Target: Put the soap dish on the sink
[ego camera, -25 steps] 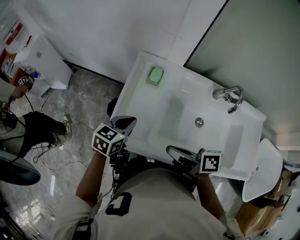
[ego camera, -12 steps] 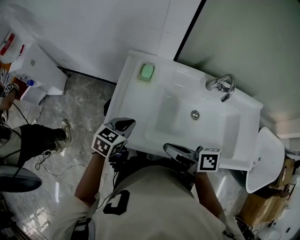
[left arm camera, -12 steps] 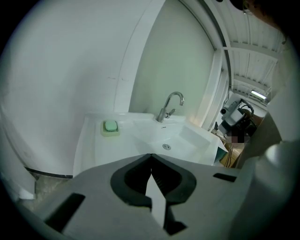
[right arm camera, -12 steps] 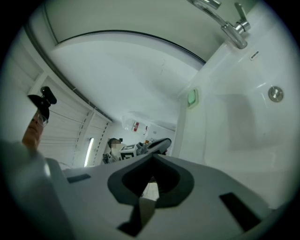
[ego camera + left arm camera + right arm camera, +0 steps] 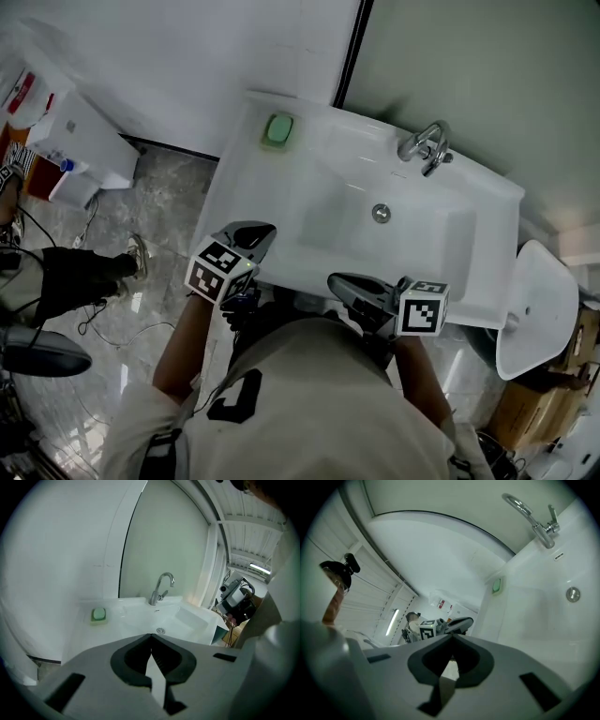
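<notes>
The soap dish [image 5: 277, 130], pale with a green soap in it, rests on the far left corner of the white sink [image 5: 281, 234]. It also shows in the left gripper view as the soap dish [image 5: 98, 615] and, small, in the right gripper view as the soap dish [image 5: 497, 585]. My left gripper [image 5: 261, 233] is shut and empty, at the sink's near left edge, well short of the dish. My right gripper [image 5: 339, 282] is shut and empty over the sink's near rim, pointing left toward the left gripper [image 5: 459, 622].
A chrome tap [image 5: 424, 147] stands at the back of the sink and a drain [image 5: 380, 213] sits in the basin. A white toilet [image 5: 530, 314] is to the right. On the grey floor at left are a white box [image 5: 84, 150], cables and a person's shoe [image 5: 131, 255].
Both grippers have kept near the sink's front rim, the left tip now reaching over its edge. The sink and dish have shifted up and left in the head view. Both stay shut.
</notes>
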`<state>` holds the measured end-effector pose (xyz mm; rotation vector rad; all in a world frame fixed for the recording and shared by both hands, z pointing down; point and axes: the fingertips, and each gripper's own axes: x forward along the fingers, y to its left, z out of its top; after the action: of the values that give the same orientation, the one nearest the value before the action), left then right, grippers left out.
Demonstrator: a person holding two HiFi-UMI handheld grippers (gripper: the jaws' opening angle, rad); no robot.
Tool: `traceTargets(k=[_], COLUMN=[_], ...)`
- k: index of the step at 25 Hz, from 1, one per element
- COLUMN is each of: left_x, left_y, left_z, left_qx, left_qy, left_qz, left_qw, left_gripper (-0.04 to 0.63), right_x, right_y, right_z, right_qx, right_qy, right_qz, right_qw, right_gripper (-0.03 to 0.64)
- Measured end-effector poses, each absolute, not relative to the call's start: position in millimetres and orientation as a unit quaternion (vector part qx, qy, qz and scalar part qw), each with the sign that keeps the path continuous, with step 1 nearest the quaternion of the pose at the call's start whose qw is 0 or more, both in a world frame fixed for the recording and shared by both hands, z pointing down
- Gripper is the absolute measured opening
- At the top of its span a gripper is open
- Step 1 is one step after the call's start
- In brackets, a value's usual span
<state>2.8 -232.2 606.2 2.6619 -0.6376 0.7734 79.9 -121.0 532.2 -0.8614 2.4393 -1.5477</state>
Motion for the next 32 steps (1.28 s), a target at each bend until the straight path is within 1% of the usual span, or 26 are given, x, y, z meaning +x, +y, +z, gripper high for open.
traceTargets(k=[5,8,11,17,25,32], left_x=[23.3,27.2,40.6,61.1,52.8,24.0], left_y=[-214.4,-201.4,-180.1,-143.0,-107.1,-91.3], left_z=[603.6,613.4,608.3,600.1,604.0,605.3], left_qx=[0.927,0.92,0.926,0.932,0.919,0.908], left_qy=[-0.22,-0.223,-0.201,-0.188,-0.223,-0.252], left_qz=[0.269,0.284,0.274,0.274,0.287,0.284], left_qw=[0.142,0.153,0.165,0.146,0.155,0.176], left_gripper=[0.02,0.02,0.02,0.02,0.02,0.02], right_x=[96.7,108.3,117.4,129.1,127.9,101.9], right_y=[-102.8,-90.1,-74.1,-44.4,-15.5,-6.8], right_z=[531.9,532.7,535.4,538.7,545.6,547.2], right_qx=[-0.296,-0.308,-0.309,-0.301,-0.259,-0.222], right_qy=[0.809,0.808,0.803,0.801,0.806,0.816], right_qz=[-0.503,-0.499,-0.506,-0.51,-0.526,-0.531], right_qw=[0.063,0.063,0.067,0.088,0.086,0.056], right_gripper=[0.009,0.009,0.009,0.009,0.009,0.011])
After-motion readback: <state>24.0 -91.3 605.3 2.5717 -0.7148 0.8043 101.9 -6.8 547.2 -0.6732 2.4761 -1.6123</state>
